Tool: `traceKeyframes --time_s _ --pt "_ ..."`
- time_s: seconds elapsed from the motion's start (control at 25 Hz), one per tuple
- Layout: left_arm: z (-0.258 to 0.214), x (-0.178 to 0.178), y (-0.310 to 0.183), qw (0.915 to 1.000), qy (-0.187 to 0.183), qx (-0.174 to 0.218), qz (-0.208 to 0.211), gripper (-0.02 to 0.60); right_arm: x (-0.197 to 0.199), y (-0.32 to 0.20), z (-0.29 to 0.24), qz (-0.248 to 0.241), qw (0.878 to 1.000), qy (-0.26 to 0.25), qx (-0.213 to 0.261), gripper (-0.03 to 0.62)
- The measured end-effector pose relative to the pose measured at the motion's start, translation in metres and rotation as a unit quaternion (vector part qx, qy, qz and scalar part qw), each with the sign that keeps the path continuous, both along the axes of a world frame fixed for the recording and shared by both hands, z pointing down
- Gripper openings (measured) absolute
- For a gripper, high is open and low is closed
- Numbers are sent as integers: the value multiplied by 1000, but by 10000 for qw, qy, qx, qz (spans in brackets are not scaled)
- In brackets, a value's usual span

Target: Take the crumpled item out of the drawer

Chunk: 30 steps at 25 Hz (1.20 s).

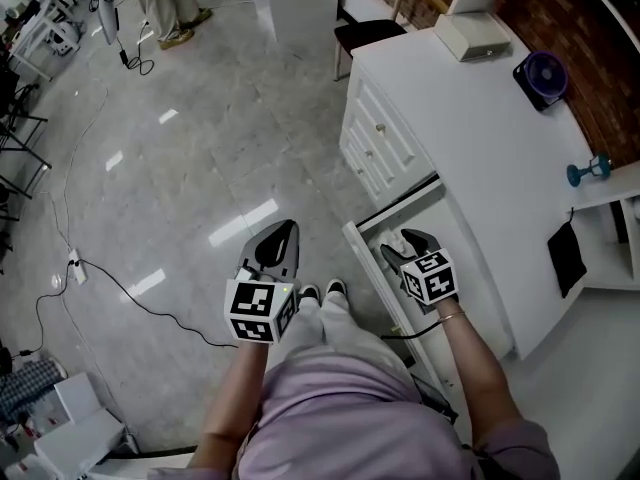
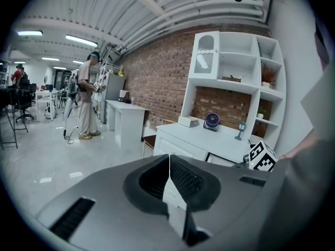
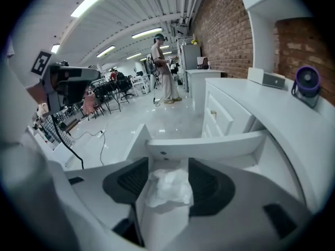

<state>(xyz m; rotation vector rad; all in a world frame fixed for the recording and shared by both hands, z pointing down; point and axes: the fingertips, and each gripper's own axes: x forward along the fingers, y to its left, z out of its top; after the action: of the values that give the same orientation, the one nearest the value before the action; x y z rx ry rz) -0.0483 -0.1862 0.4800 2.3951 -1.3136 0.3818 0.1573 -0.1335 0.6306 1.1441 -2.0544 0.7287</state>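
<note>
Drawer (image 3: 209,146) open; right gripper (image 1: 404,245) seems clamped on crumpled item (image 3: 168,188), low inside; lift-out remains; left gripper (image 2: 168,161) closed, empty.

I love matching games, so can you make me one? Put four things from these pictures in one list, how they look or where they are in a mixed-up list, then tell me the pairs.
Things:
1. crumpled item
2. drawer
3. fan
4. left gripper

Descriptions:
A. purple, standing on the white countertop
B. jaws together, nothing held
C. white, between the jaws of the right gripper
D. pulled open

Pairs: 1-C, 2-D, 3-A, 4-B
</note>
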Motion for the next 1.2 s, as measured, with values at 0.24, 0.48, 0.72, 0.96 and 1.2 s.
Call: traceKeyframes --time_s 0.24,0.48,0.72,0.96,1.2 --pt "6 -6 1 9998 -39 -85 -185 3 3 -1 31 -109 9992 123 -368 259" --pt "9 -14 2 9993 -60 -117 -343 2 2 2 54 -311 9971 282 -634 296" --pt "12 -14 2 9991 -63 -165 -386 2 -3 4 67 -536 9945 467 -775 325" --pt "15 -15 1 9989 -72 -211 -420 2 -6 5 80 -749 9911 669 -874 336" --pt "20 -20 -1 9985 -62 -288 -472 2 -9 5 90 -912 9875 940 -878 341"
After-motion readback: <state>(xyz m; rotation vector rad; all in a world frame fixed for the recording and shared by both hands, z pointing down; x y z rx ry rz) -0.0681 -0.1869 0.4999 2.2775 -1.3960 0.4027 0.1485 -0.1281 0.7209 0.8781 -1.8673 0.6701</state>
